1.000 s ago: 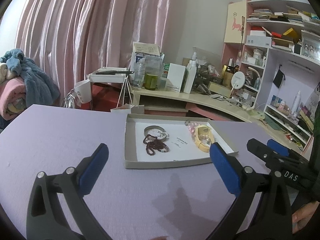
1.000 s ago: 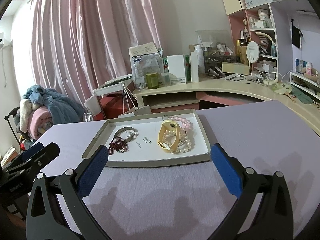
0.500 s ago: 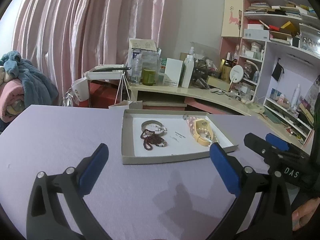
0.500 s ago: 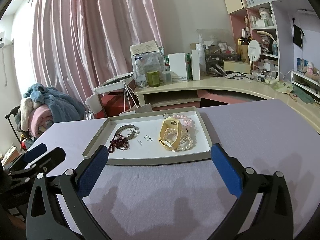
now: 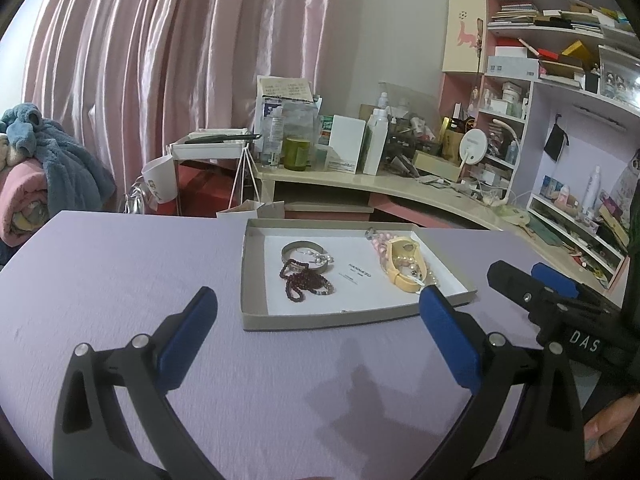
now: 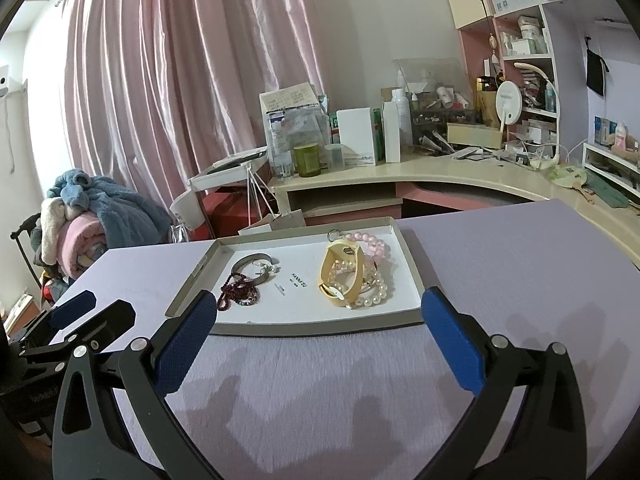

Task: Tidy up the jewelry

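Both grippers, left gripper (image 5: 316,312) and right gripper (image 6: 320,312), hang wide open over the purple table (image 5: 120,272). Jewelry sits in the tray (image 5: 256,322) by its far edge.

I see a lilac table (image 6: 500,264), a grey-walled tray (image 6: 320,327) with white floor, dark red beads (image 6: 236,293), a yellow band (image 6: 340,272), white pearls (image 6: 372,298), blue pads (image 6: 188,344).
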`<state>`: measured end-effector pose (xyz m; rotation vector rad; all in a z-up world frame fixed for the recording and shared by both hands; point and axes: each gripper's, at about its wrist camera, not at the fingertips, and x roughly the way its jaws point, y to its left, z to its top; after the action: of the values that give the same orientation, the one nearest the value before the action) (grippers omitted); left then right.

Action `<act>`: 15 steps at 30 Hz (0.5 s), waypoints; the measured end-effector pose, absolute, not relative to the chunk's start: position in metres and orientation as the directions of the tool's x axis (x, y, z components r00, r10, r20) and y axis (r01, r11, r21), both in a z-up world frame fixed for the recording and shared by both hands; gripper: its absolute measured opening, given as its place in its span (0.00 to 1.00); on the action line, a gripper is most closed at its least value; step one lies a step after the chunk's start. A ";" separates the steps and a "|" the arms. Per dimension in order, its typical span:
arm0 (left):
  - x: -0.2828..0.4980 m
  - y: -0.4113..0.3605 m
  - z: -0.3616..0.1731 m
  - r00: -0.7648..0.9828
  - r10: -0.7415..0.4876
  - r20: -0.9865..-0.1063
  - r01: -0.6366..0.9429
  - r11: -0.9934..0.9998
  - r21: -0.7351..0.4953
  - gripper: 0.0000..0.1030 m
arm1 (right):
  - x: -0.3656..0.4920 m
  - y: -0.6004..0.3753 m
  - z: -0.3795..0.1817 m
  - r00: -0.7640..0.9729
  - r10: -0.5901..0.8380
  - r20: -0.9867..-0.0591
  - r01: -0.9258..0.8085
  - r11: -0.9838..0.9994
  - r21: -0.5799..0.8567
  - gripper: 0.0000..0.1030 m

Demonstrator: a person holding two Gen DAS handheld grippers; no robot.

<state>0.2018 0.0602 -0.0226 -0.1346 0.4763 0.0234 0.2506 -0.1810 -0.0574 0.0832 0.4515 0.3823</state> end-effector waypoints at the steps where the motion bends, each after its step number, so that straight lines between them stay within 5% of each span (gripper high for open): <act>1: 0.202 0.060 -0.023 0.889 -0.008 -0.459 -0.055 0.991 -0.124 0.98 | 0.251 -0.181 -0.057 0.831 0.377 -0.409 -0.342 0.926 0.161 0.99; 15: 0.207 0.062 -0.023 0.888 -0.006 -0.461 -0.056 0.991 -0.119 0.98 | 0.252 -0.181 -0.057 0.831 0.376 -0.410 -0.341 0.927 0.160 0.99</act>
<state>0.2069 0.0621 -0.0228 -0.1309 0.4784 0.0262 0.2518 -0.1808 -0.0573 0.0813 0.4514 0.3804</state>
